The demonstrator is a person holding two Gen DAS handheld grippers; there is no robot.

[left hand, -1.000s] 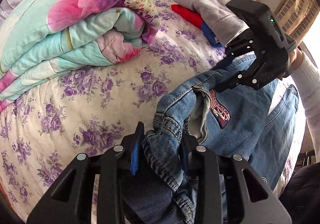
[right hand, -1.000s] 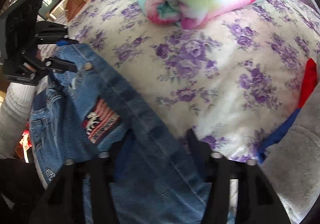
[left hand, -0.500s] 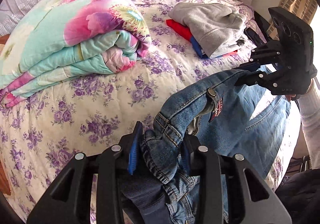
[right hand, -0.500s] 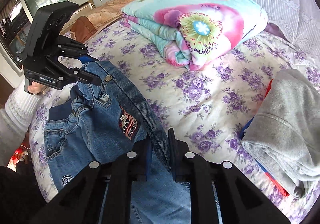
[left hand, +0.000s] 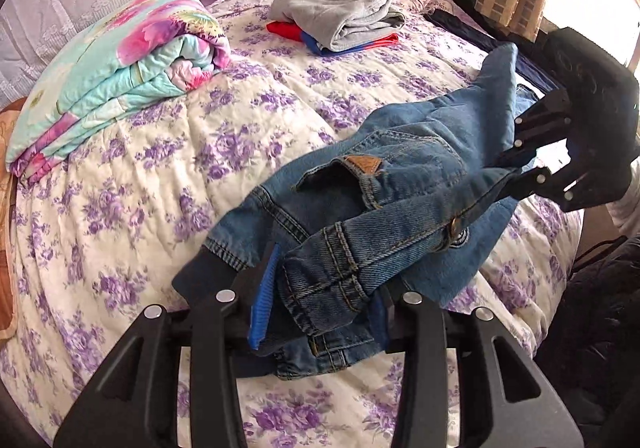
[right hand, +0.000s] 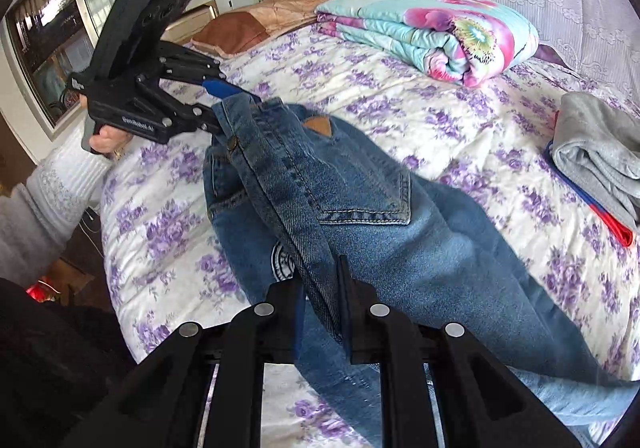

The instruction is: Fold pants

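While both sets of jaws clamp the jeans (left hand: pixel 400 184) waistband (held taut), left gripper (left hand: pixel 320 304) and right gripper (right hand: pixel 320 300) grip opposite ends.

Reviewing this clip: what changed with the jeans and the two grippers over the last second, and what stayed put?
The jeans were flipped: the flag patch is gone and a back pocket now faces up. The left gripper and right gripper drew apart, pulling the waistband taut. Both grips held; quilt and grey clothes stayed.
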